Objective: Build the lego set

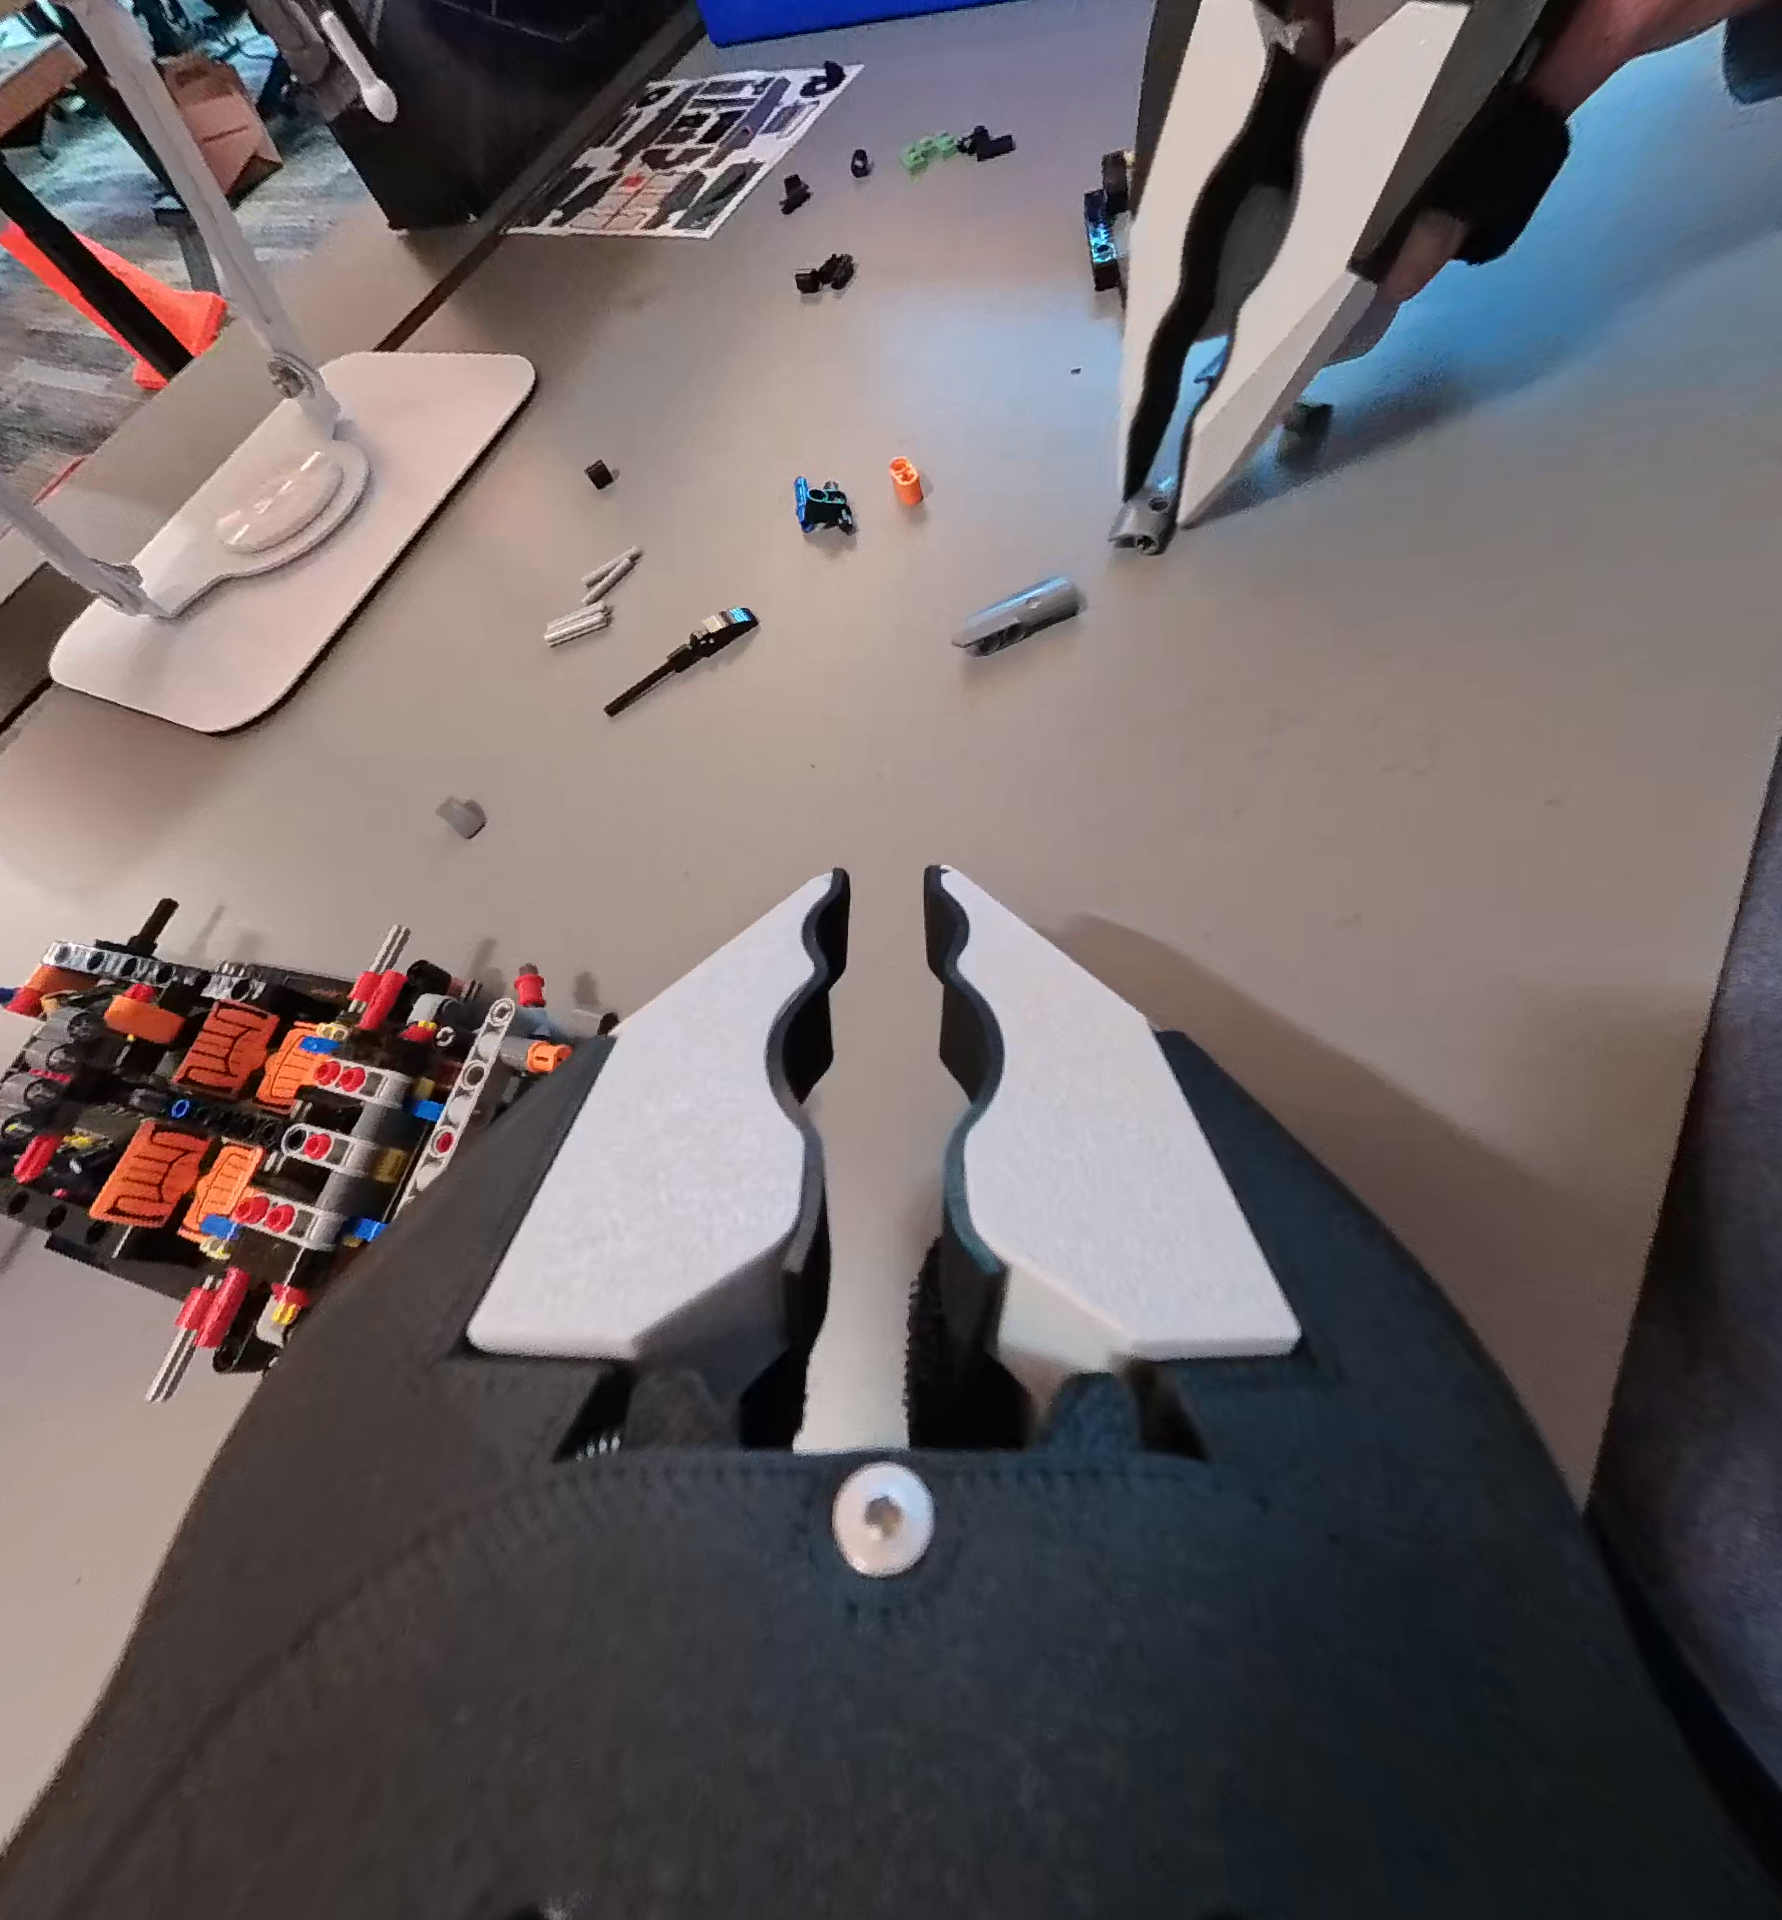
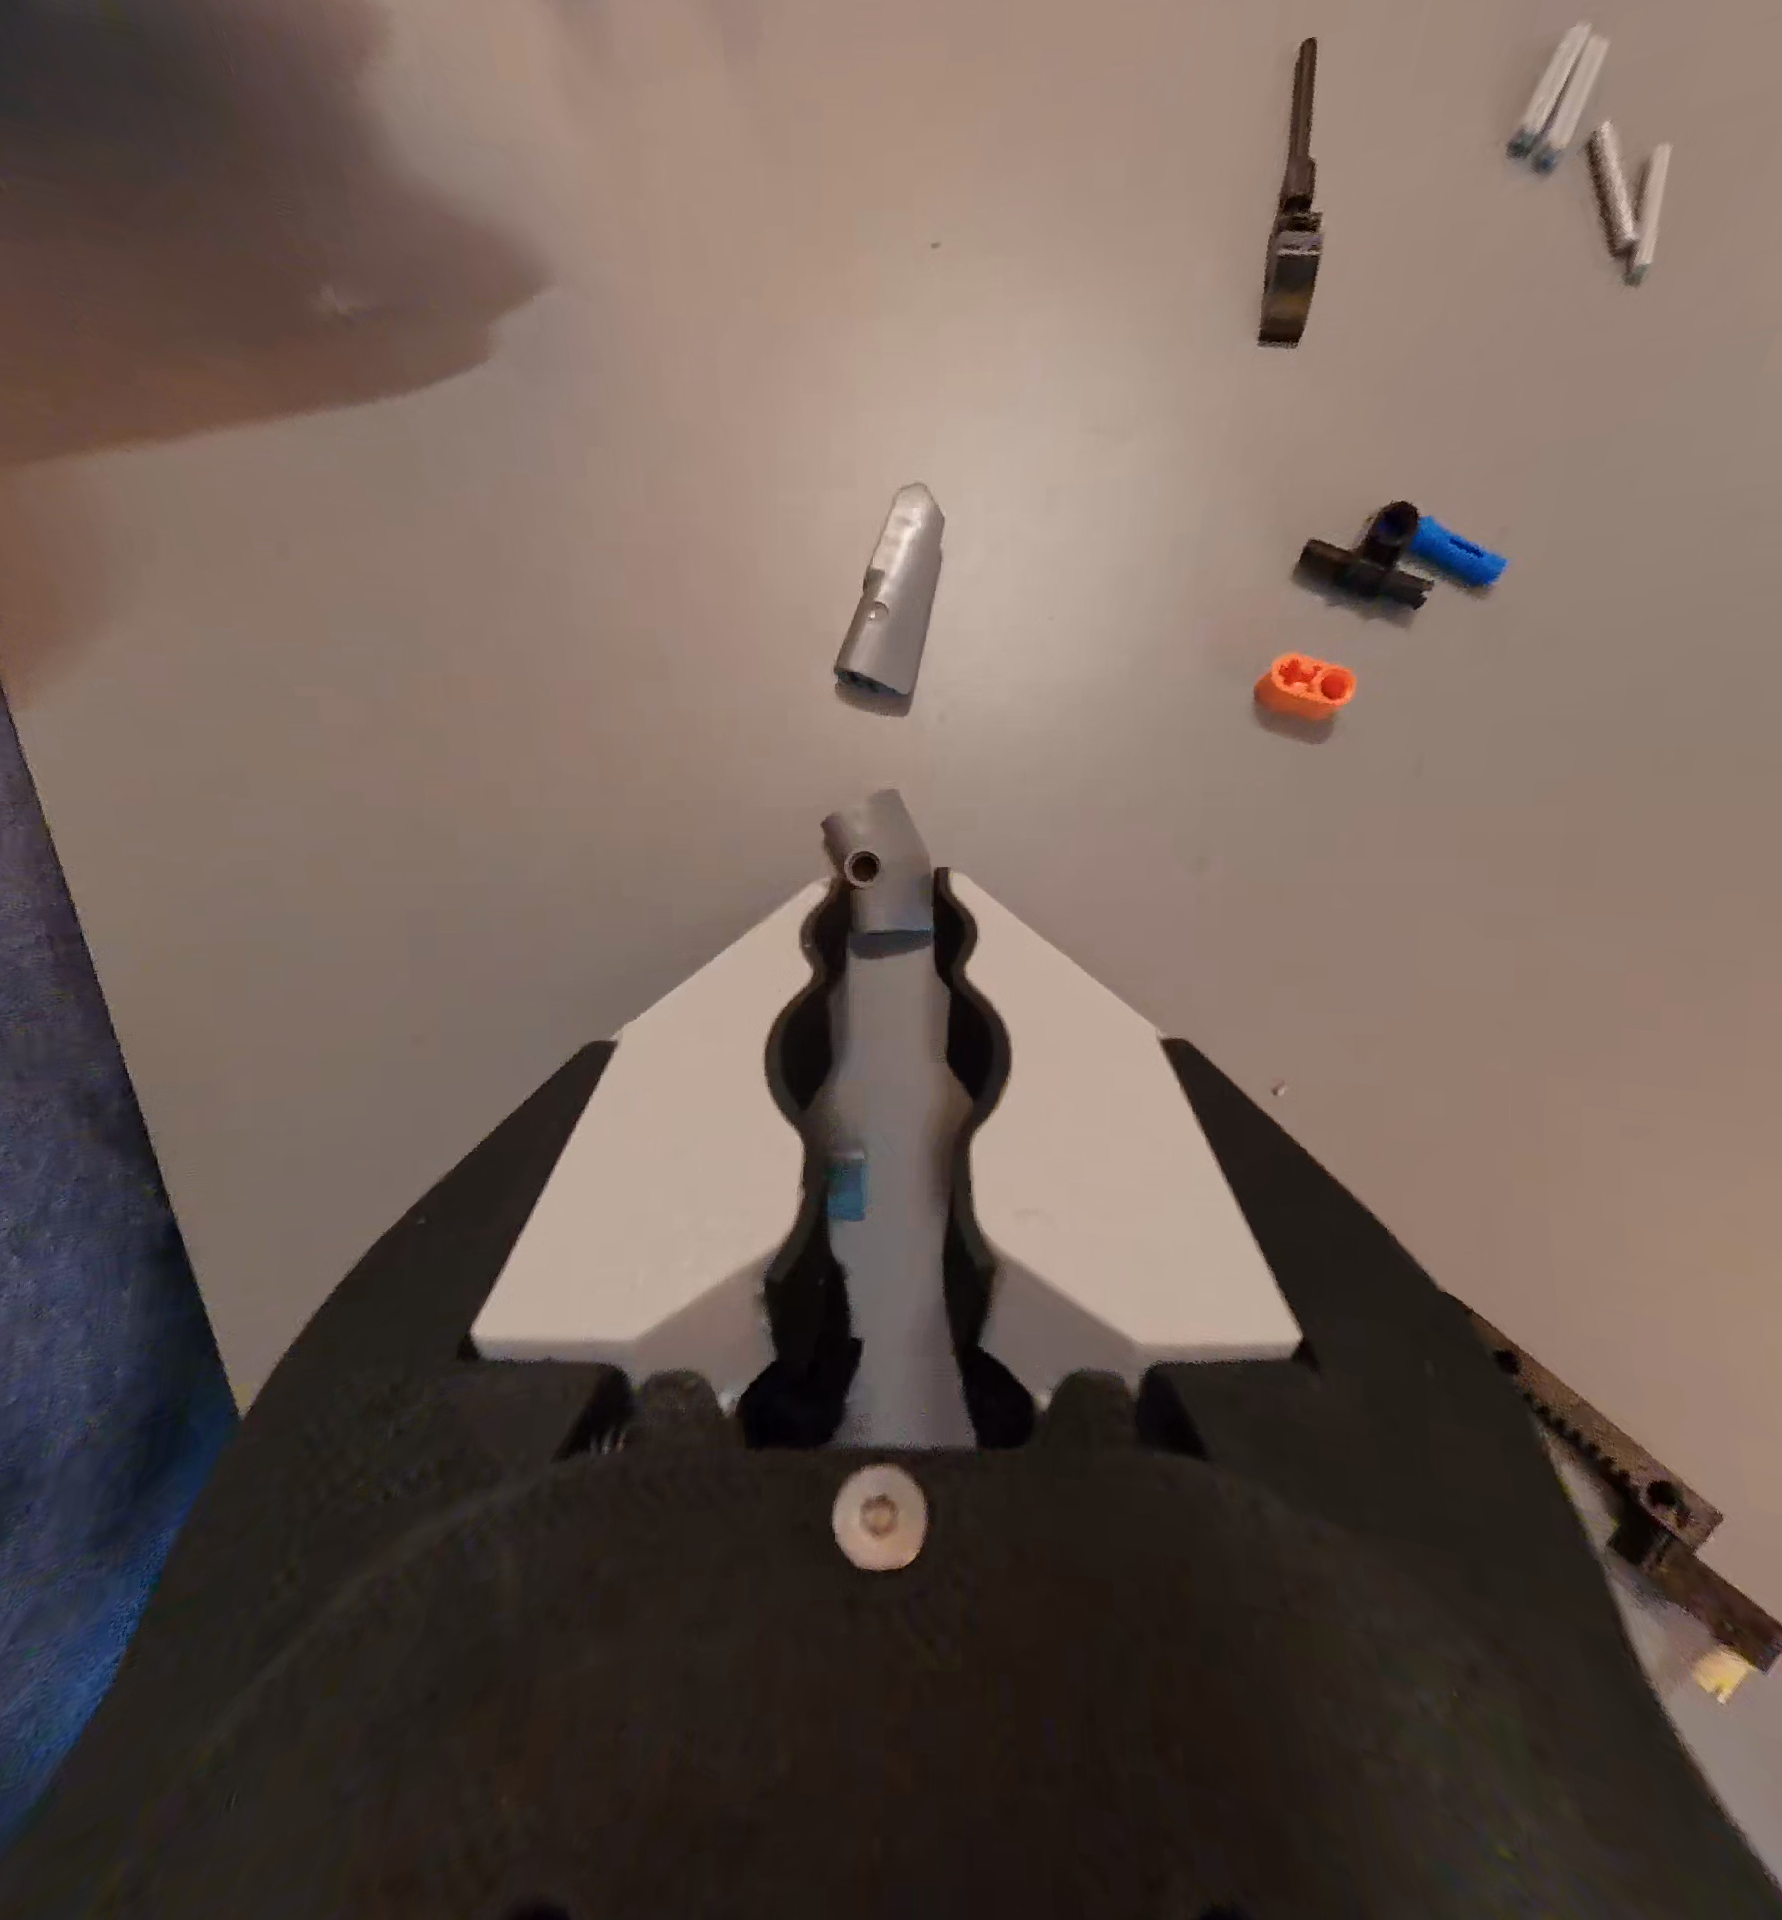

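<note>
The part-built lego model, black with orange, red and grey pieces, lies on the grey table at the left. My left gripper hovers beside it, slightly open and empty. My right gripper is shut on a small grey connector piece, tips pointing down at the table; it also shows in the left wrist view. A second grey angled piece lies just ahead of it, and shows in the left wrist view too.
Loose parts lie mid-table: an orange connector, a black-and-blue pin assembly, a black axle part, grey axles. A white lamp base stands at the left, a sticker sheet at the back. A black beam lies near my right gripper. My hands' fingertips stand some 15 cm from each other.
</note>
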Demonstrator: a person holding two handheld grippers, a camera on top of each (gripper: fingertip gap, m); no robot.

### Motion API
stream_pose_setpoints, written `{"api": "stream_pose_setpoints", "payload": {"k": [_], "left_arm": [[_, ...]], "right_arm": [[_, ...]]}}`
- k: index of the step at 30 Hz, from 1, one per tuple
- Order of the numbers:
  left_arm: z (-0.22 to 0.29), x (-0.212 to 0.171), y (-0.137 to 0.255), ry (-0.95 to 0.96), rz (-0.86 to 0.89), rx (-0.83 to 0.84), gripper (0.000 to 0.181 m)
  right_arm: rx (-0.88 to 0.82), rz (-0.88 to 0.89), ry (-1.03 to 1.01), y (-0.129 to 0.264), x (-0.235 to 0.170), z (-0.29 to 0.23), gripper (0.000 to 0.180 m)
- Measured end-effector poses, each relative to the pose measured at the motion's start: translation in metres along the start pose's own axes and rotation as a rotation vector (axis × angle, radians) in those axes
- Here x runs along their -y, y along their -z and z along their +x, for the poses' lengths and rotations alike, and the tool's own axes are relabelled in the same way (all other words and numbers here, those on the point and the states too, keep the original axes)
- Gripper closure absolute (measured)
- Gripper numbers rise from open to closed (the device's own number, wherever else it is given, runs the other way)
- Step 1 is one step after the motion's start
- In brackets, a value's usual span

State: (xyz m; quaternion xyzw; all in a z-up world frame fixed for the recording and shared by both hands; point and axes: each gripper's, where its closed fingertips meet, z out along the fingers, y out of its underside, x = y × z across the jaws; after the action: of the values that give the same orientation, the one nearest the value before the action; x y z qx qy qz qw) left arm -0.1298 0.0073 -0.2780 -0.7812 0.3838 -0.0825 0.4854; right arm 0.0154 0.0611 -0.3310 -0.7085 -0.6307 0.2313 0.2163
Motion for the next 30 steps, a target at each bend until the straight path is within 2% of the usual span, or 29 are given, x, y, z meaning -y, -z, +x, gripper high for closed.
{"api": "stream_pose_setpoints", "payload": {"k": [7, 10, 13, 21, 30], "left_arm": [[-0.001, 0.003, -0.007, 0.045, 0.010, -0.011, 0.167], [-0.005, 0.016, -0.011, 0.233, 0.060, -0.042, 0.159], [0.000, 0.033, -0.016, 0.434, 0.122, -0.166, 0.144], [-0.018, 0.068, -0.003, 0.578, 0.288, -0.273, 0.146], [-0.028, 0.085, 0.006, 0.749, 0.409, -0.422, 0.143]], "right_arm": [[-0.003, 0.046, 0.003, 0.006, 0.008, -0.002, 0.166], [-0.024, 0.125, 0.065, 0.020, 0.037, -0.009, 0.166], [-0.077, 0.188, 0.163, 0.036, 0.071, -0.014, 0.166], [-0.082, 0.293, 0.281, 0.055, 0.133, -0.024, 0.166], [-0.085, 0.273, 0.410, 0.053, 0.153, -0.025, 0.166]]}}
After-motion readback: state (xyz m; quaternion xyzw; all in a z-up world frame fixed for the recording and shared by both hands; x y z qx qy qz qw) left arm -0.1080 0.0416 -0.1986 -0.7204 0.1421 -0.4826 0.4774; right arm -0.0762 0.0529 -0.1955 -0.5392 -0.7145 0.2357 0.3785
